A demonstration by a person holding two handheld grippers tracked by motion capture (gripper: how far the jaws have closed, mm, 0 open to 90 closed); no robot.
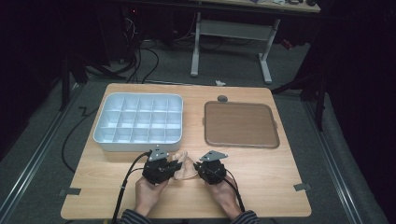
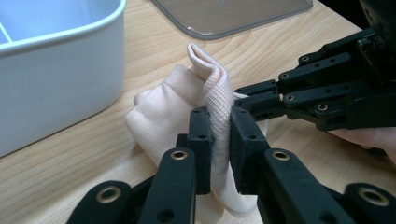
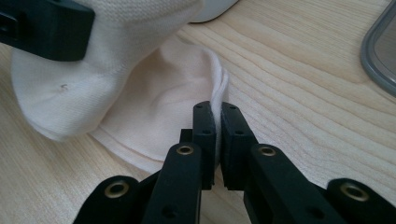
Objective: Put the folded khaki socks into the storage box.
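item 1, table point(image 1: 261, 186): light wood top, seen from my high view; my two hands come in at its near edge.

item 2, cream sock point(image 1: 185, 164): lies on the table near the front edge, between my two grippers and just in front of the white box. in the left gripper view point(image 2: 159, 116) its body sits bunched on the wood with one ribbed fold standing up.

item 3, left gripper point(image 1: 164, 162): held in my left hand point(image 1: 148, 193). in its own view point(image 2: 219, 140) the jaws are pressed in on the upright fold of the sock, cloth pinched between the pads.

item 4, right gripper point(image 1: 200, 163): held in my right hand point(image 1: 227, 198). in its own view point(image 3: 218, 130) the jaws are nearly together, nipping a thin edge of the sock point(image 3: 159, 93).

item 5, white compartment box point(image 1: 138, 122): left half of the table, divided into a grid of cells; i cannot tell any contents.

item 6, brown tray point(image 1: 240, 124): right of the box, apart from it, flat on the table.

item 7, small dark round object point(image 1: 222, 98): just behind the tray's far edge; too small to identify.
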